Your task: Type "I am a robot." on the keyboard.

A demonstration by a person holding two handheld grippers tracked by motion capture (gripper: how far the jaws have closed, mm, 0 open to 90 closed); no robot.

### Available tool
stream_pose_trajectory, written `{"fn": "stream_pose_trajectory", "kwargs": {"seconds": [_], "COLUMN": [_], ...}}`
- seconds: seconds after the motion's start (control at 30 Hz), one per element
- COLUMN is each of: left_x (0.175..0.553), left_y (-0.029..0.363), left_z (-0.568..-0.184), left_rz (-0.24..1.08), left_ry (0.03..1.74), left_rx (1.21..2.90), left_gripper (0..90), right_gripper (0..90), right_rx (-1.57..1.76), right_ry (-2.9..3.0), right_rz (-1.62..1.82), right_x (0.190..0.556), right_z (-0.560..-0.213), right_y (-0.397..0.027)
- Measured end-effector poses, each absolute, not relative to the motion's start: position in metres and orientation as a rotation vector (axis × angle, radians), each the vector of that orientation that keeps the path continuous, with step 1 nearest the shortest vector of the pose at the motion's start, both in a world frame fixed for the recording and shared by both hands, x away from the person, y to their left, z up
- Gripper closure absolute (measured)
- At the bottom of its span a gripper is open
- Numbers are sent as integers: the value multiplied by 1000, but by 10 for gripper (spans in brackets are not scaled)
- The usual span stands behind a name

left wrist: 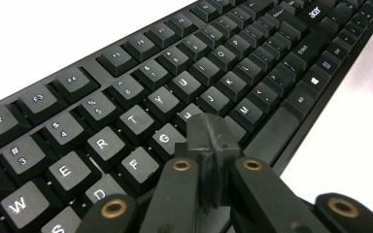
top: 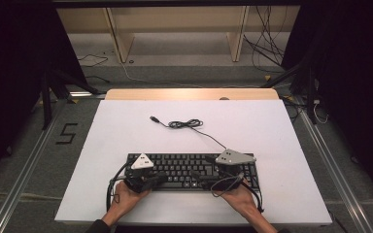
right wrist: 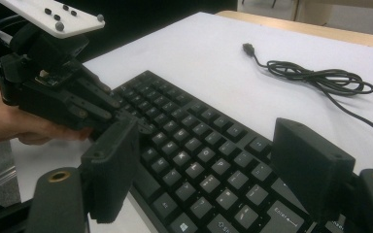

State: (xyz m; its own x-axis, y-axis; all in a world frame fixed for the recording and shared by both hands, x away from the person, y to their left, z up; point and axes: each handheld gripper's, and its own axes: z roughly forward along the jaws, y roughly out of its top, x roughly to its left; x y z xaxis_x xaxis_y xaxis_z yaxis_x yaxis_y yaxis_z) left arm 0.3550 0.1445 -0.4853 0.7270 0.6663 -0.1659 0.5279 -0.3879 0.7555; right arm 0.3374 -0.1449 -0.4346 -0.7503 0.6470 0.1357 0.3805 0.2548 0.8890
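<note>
the left gripper (left wrist: 212,141), jaws clenched together on nothing, rests its tip on the keyboard (top: 184,170) near the g and h keys, seemingly typing. the right gripper (right wrist: 204,170) hovers released over the enter side. the keyboard sits at six o'clock; its cable (top: 187,124) lies unplugged at twelve.

high view above the near edge, looking forward and down on the table (top: 126,121), both gripper views low and close, all sharing the keyboard (top: 189,167)
</note>
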Motion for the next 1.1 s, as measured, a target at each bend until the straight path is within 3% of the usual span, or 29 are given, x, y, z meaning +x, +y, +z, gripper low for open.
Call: {"fn": "stream_pose_trajectory", "kwargs": {"seconds": [0.57,1.1], "left_x": [353,353], "left_y": [156,177], "left_z": [-469,-459], "left_rz": [242,227], "left_ry": [907,943], "left_rx": [1990,1878], "left_gripper": [883,658], "right_gripper": [272,272], "right_rx": [951,949], "right_ry": [2274,2280], "right_rz": [1497,1499], "right_x": [337,337], "right_z": [-435,-436], "right_y": [-143,-141]}}
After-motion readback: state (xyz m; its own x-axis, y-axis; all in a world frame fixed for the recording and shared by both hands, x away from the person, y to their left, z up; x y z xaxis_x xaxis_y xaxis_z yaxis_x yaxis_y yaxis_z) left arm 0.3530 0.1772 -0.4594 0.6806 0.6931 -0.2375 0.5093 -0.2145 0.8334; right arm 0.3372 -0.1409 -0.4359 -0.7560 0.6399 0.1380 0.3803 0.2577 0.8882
